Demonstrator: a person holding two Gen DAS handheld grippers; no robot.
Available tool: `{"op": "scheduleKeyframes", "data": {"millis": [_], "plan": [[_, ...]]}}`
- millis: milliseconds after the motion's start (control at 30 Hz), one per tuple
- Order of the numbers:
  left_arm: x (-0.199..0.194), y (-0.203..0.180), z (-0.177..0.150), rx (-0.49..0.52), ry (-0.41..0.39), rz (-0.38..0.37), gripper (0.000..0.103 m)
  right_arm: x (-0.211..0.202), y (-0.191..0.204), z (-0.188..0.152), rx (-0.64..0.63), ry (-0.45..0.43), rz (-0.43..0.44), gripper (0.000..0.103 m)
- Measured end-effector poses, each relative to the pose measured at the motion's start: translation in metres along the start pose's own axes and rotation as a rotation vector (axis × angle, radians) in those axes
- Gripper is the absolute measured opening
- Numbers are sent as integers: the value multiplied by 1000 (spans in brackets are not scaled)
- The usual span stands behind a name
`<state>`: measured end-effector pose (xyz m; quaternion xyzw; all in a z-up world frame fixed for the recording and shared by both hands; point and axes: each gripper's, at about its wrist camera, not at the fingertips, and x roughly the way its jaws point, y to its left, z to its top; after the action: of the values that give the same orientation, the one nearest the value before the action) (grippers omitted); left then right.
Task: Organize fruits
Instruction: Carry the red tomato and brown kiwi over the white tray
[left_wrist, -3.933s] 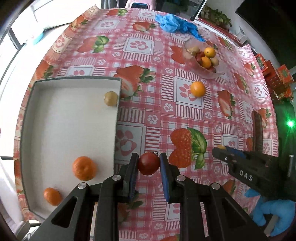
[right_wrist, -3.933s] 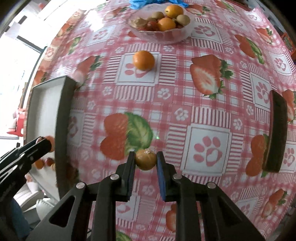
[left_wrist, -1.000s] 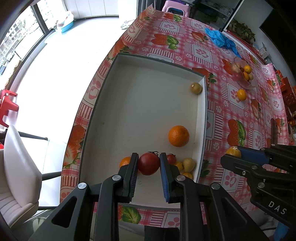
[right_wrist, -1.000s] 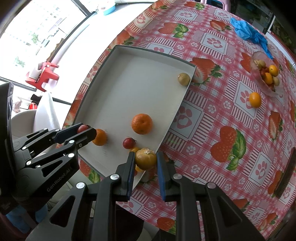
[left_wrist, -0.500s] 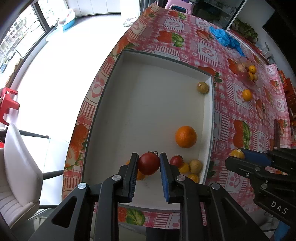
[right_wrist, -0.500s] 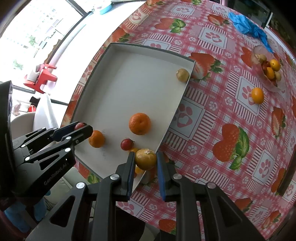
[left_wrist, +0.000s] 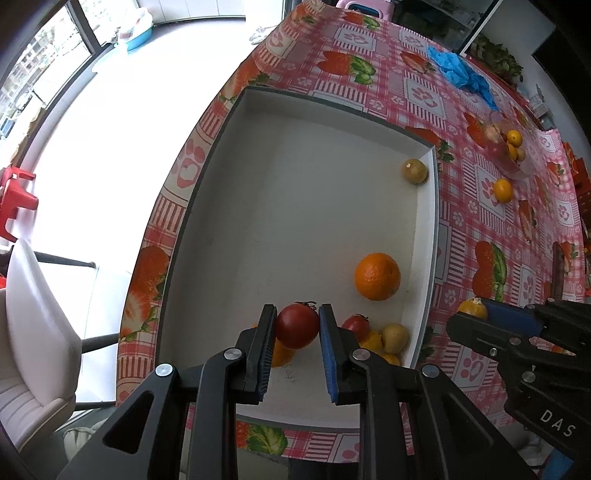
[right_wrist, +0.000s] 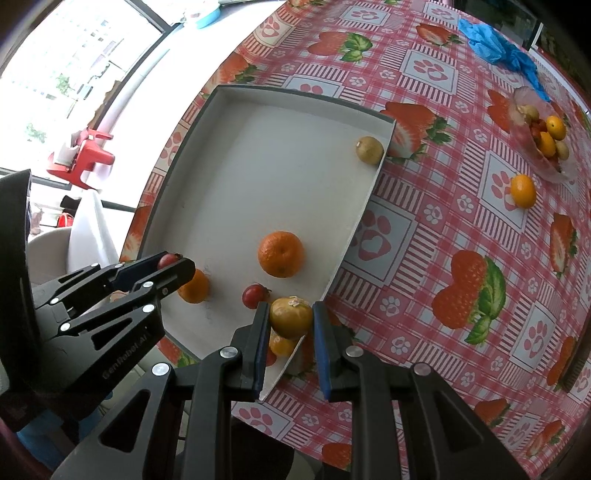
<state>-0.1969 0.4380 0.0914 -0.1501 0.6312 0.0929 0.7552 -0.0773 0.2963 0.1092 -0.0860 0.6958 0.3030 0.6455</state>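
Left wrist view: the left tool is closed on a red tomato, held between its two blue pads above the near end of the white tray. The tray rests on the worktop, which carries a red checked cloth with strawberry and paw prints. Inside the tray, a large orange lies near the right wall, a brownish-green fruit sits in the far right corner, and a cluster of small fruits lies at the near right corner.

Right wrist view: the right tool grips a yellow-brown fruit directly over the tray's right wall, near its front corner. A lone orange lies on the cloth just beside a clear bowl of fruit.
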Motion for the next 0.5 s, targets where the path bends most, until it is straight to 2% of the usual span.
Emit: {"op": "scheduleKeyframes", "data": {"millis": [500], "plan": [[2,4,3,5,2,4,25,2,2,11,32,-14,16,24]]}}
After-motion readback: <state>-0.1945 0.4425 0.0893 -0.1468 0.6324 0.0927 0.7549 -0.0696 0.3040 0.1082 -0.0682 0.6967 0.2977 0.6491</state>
